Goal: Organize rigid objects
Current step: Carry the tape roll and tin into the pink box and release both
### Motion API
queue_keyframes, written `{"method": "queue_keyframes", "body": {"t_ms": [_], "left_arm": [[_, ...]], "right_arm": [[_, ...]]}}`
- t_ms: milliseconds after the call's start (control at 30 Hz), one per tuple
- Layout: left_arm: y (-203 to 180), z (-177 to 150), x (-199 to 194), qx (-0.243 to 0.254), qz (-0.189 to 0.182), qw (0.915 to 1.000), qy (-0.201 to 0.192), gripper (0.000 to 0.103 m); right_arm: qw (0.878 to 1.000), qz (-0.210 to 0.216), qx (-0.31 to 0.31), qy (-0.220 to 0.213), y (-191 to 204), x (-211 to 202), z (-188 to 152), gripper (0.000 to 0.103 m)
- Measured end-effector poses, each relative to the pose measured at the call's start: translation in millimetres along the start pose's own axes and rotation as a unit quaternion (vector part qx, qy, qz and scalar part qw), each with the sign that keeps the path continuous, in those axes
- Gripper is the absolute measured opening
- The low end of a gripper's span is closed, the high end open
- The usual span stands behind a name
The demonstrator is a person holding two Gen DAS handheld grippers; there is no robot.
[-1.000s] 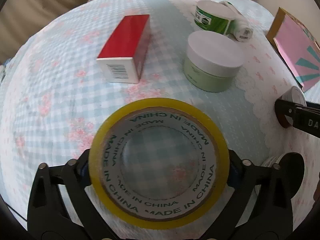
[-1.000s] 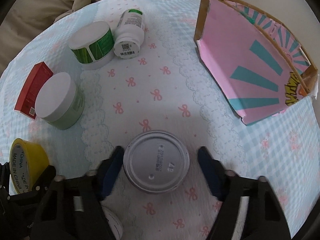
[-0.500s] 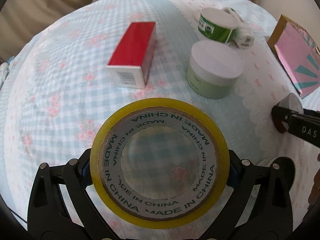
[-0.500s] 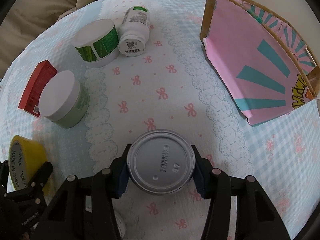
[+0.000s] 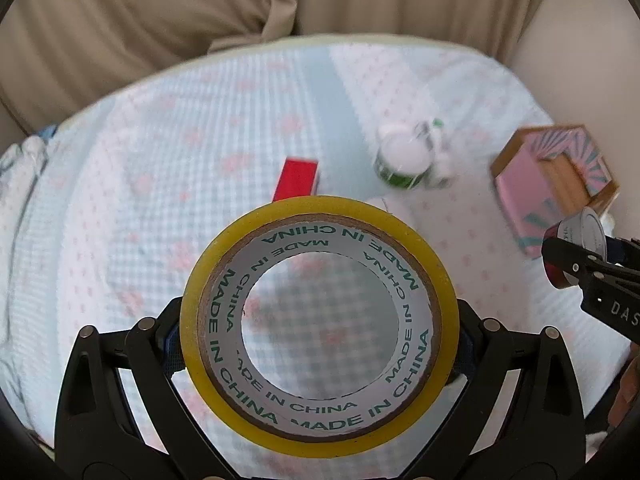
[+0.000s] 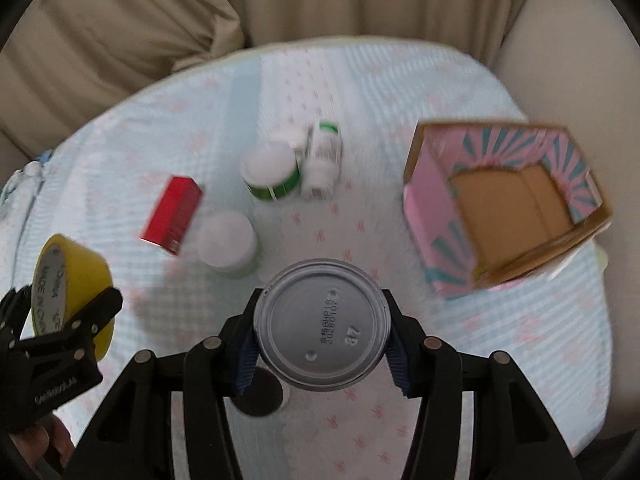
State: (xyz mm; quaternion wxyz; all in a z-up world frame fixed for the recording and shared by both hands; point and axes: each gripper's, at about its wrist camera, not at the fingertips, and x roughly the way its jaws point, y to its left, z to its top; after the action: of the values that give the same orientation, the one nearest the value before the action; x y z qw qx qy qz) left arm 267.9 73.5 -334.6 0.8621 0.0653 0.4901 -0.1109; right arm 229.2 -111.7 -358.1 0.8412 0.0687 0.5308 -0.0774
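My left gripper [image 5: 318, 326] is shut on a yellow roll of tape [image 5: 200, 336] printed "MADE IN CHINA", held well above the table. The same roll of tape [image 6: 80, 272] shows at the left of the right wrist view. My right gripper [image 6: 321, 332] is shut on a round tin can [image 6: 320, 324] with a grey metal end, also lifted off the cloth. That tin can [image 5: 580, 244] appears at the right edge of the left wrist view. An open pink and teal cardboard box [image 6: 504, 204] stands on the table's right side, its brown inside bare.
On the blue checked tablecloth [image 6: 400, 92] lie a red carton [image 6: 172, 216], a white-lidded pale green jar [image 6: 228, 244], a green-labelled tub [image 6: 272, 172] and a white bottle on its side [image 6: 322, 160]. A small dark round disc [image 6: 260, 394] lies under the can. Beige curtain behind.
The right gripper's jaws closed on the tin can. Both grippers then rose, lifting the can and the tape roll off the table, so the objects below look smaller and the box's inside shows.
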Motion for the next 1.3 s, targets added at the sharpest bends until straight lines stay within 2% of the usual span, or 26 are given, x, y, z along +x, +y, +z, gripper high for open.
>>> {"method": "queue_keyframes", "body": {"t_ms": [233,400,533,800,1000,1200,1300], "left_arm": [[-48.4,34.4,-69.2,0.001,-0.001,0.9996,-0.027,0.097],[-111.5,58.1,-102.2,-0.001,0.006,0.9989,-0.046,0.097],[-174.0,81.6,-109.0,-0.013,-0.012,0.9982,-0.058,0.097],[-282.3,113.0,-69.9,0.005,-0.053,0.9980,-0.033,0.097],[-354.3,124.5,-6.8,0.046,-0.071,0.9964,0.010,0.097],[-393.2,124.4,57.3,0.078,-0.073,0.9928,0.056,0.097],[-405.9,123.8,91.9,0.095,-0.073,0.9889,0.088,0.097]], "right_arm": [[0.998,0.019,-0.045,-0.031,-31.0,-79.4,23.8,0.050],[0.997,0.037,-0.053,-0.052,-81.3,-116.0,47.6,0.050],[0.996,0.048,-0.050,-0.058,-129.9,-124.6,71.6,0.050],[0.997,0.030,-0.050,-0.050,-232.6,-110.1,116.7,0.050],[0.999,0.011,-0.041,-0.008,-298.6,-58.3,140.6,0.050],[0.998,0.012,-0.039,0.050,-336.8,1.9,148.3,0.050],[0.996,0.029,-0.023,0.082,-354.2,31.6,150.5,0.050]]}}
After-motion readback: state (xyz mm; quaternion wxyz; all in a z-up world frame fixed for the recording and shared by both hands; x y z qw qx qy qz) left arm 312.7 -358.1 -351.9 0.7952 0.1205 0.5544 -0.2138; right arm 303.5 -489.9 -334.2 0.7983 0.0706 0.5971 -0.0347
